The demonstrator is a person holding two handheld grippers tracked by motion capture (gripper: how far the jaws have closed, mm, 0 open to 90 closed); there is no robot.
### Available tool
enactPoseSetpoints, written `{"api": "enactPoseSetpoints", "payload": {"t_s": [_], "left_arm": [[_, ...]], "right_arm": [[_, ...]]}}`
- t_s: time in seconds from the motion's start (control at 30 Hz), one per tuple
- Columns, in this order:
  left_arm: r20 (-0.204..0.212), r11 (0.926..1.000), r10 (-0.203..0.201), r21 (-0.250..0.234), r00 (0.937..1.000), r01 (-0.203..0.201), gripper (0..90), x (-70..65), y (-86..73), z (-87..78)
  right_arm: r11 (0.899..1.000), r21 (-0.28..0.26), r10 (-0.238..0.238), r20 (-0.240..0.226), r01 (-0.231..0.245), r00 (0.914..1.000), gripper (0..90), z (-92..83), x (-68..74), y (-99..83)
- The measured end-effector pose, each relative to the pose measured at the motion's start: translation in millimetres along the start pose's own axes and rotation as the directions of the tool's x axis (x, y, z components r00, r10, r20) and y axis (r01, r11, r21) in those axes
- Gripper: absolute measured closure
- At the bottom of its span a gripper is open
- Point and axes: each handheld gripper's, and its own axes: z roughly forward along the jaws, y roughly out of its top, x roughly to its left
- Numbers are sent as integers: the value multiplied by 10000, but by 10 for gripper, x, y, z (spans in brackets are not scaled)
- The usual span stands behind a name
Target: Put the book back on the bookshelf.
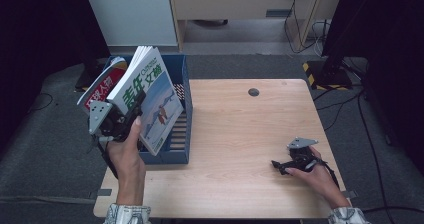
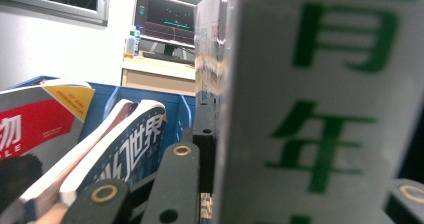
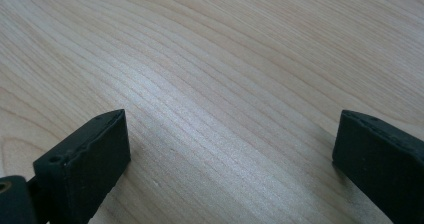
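Left tool (image 1: 131, 110) clamped on white magazine (image 1: 150, 96) (green characters on cover), held tilted above blue file box (image 1: 181, 149) at table's (image 1: 240, 134) left edge. Right tool (image 1: 280, 166) resting on table, jaws apart, nothing between.

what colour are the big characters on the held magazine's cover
Green, on the white-and-blue magazine in the left gripper; clearest in the high view.

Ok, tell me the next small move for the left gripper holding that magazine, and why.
Probably lower it into the free slot. The left gripper is clamped on the green-titled magazine, held tilted above the blue file rack, where a red magazine already stands. The right gripper rests open on the table.
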Motion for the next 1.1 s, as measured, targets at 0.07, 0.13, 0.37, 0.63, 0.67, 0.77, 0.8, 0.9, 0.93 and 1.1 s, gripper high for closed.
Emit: {"api": "enactPoseSetpoints", "payload": {"t_s": [0.07,0.13,0.37,0.63,0.67,0.77,0.8,0.9,0.93,1.1], "left_arm": [[-52,9999,127,6,9999,-126,733,-29,17,48],[-126,9996,298,23,9995,-298,733,-65,41,103],[-213,9991,402,105,9990,-400,734,-139,74,259],[-386,9986,471,256,9981,-461,734,-165,28,396],[-386,9986,471,256,9981,-461,734,-165,28,396],[-407,9987,430,299,9982,-418,734,-155,-18,453],[-416,9987,411,311,9983,-398,734,-154,-28,464],[-375,9987,403,312,9985,-391,734,-146,-74,515],[-358,9988,387,308,9986,-376,734,-143,-86,525],[-293,9988,361,327,9989,-351,733,-133,-159,577]], "right_arm": [[10000,1,-3,-1,3,10000,22,0,0,0],[10000,-1,-1,0,1,10000,22,0,0,0],[10000,0,0,-2,0,10000,22,0,0,0],[10000,0,-2,-3,2,10000,22,0,0,0],[10000,0,-3,-3,3,10000,22,0,0,0],[10000,0,-3,-2,3,10000,22,0,0,0],[10000,0,-1,-3,1,10000,22,0,0,0],[10000,-1,-1,-3,1,10000,22,0,0,0],[10000,-1,-1,-1,1,10000,22,0,0,0],[10000,0,-3,-4,3,10000,22,0,0,0]]}}
